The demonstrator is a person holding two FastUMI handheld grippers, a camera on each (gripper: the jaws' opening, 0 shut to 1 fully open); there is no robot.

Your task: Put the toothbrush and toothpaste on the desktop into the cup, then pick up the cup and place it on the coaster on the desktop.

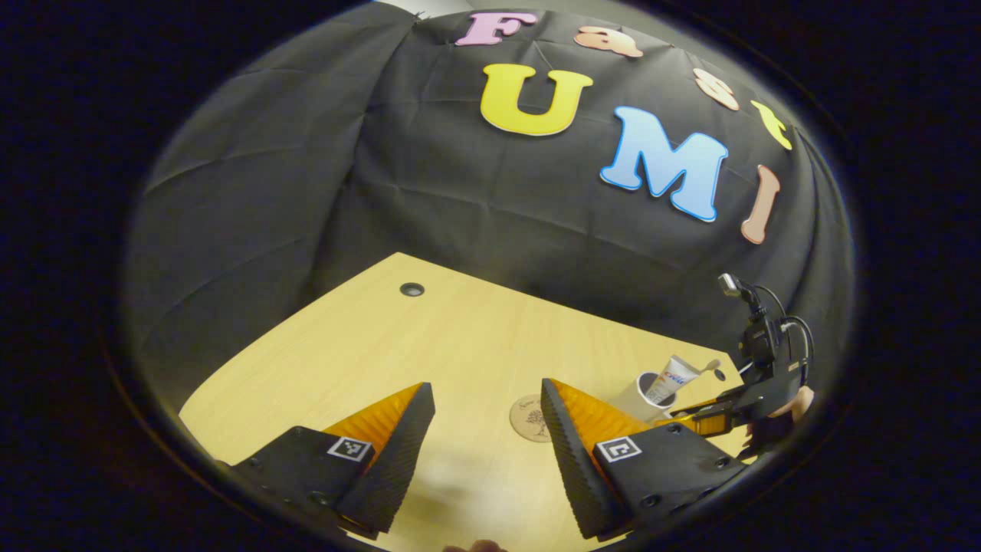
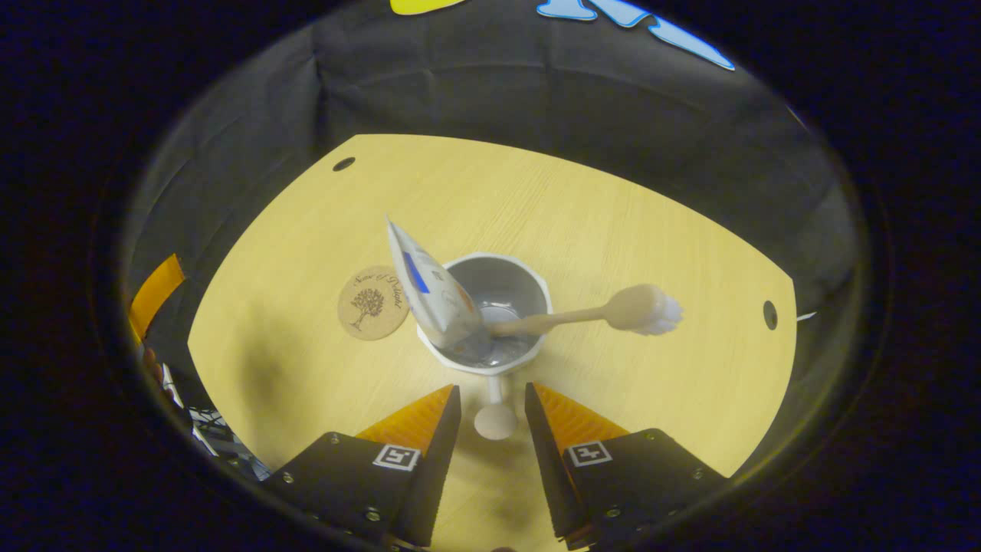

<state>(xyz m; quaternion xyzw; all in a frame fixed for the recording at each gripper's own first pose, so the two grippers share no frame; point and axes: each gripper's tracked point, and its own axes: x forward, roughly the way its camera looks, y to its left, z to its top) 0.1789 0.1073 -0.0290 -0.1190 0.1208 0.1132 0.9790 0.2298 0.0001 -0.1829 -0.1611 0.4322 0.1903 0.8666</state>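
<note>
Looking down from the right gripper view, a white cup (image 2: 490, 314) stands upright on a pale wood desk (image 2: 613, 230), w/ the toothpaste tube (image 2: 433, 295) leaning out of it to the left & a toothbrush (image 2: 598, 314) leaning out to the right, bristle head past the rim. The cup's handle (image 2: 496, 414) sticks toward the camera, sitting in the gap of the right gripper (image 2: 492, 414); its jaws are partly open, one finger each side of the handle, not quite touching it as far as I can tell. A round coaster (image 2: 373, 302) w/ a tree design lies flat just left of the cup, apart from it. In the left gripper view, the left gripper (image 1: 488, 418) hovers over the desk w/ jaws wide open, holding nothing; coaster sits betw. its fingers farther off, cup & other gripper at right.
</note>
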